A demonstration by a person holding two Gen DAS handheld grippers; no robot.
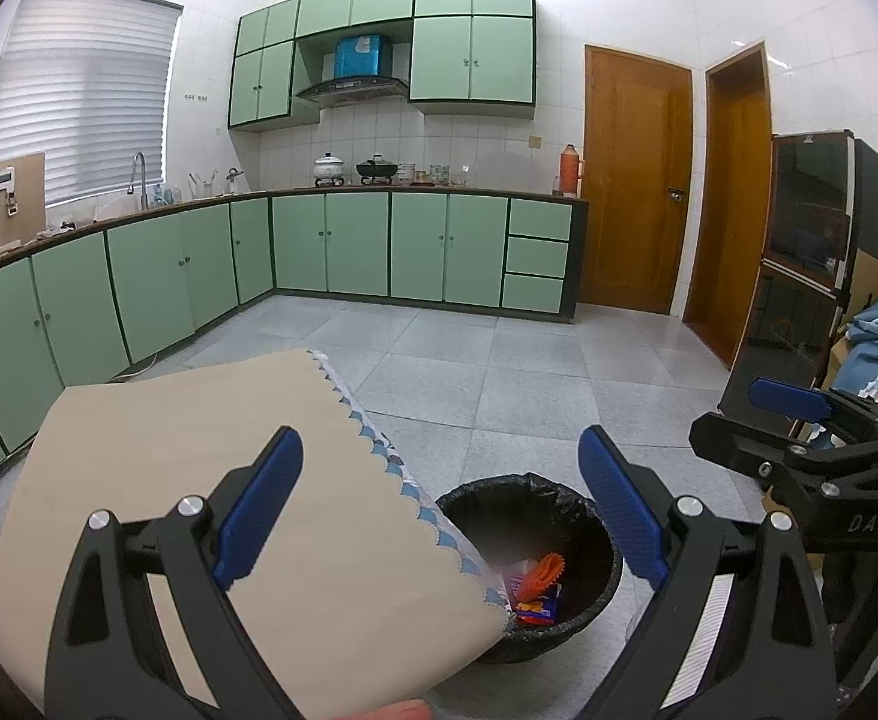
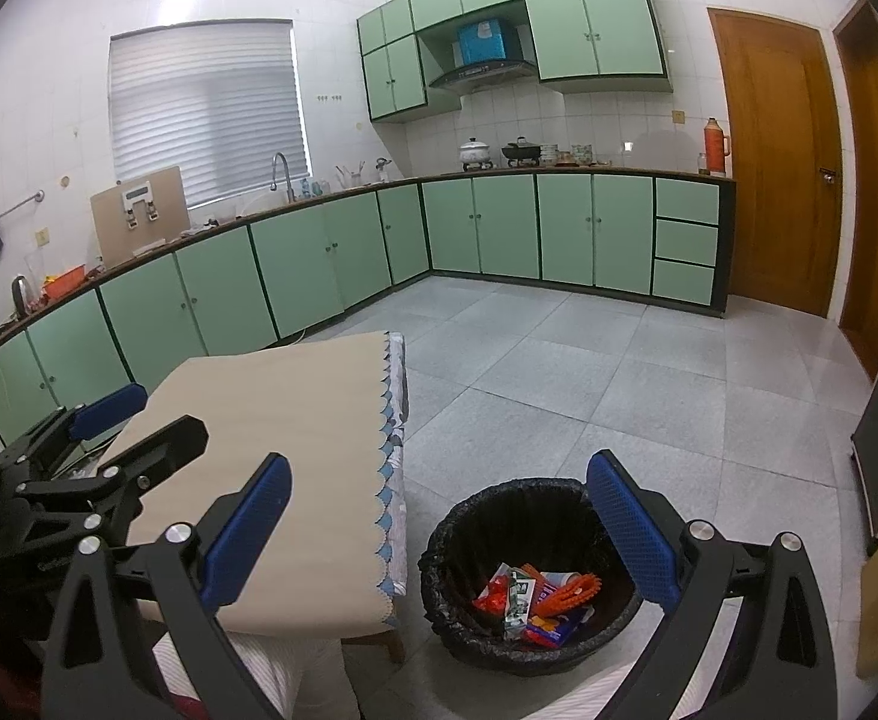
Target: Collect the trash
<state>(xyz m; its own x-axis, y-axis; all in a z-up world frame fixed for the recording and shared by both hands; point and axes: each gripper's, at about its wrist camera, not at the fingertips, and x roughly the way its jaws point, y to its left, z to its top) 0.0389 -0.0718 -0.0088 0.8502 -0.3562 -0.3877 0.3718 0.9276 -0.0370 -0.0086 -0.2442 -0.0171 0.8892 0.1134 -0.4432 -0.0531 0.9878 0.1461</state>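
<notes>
Both claws are held with their blue fingers spread wide apart and nothing between them. From its own wrist view, the left gripper (image 1: 439,516) is seen raised above the near corner of the table (image 1: 156,468), with the bin just beyond and below its right finger. The right gripper (image 2: 439,531) is seen hovering above the bin (image 2: 439,564), one finger over the table edge and the other over the bin's far rim.

The trash (image 2: 529,594) is found inside the bin, which is lined with a black bag and stands on the tiled floor (image 2: 619,390) just beside the table. An orange ridged piece, red wrappers and a printed carton or packet are made out, piled loosely at the bottom. No further litter is seen on the tabletop, which is covered by a beige cloth with a scalloped blue trim; the collecting is therefore judged to be at or near its end.

The wrappers are judged to be light, thin and crinkly, likely to slip or spring from a shallow pinch; a crumpled fold or a stiff carton edge would be the better place to grip. The bag lining is judged soft and easily snagged, best taken at the gathered rim.
</notes>
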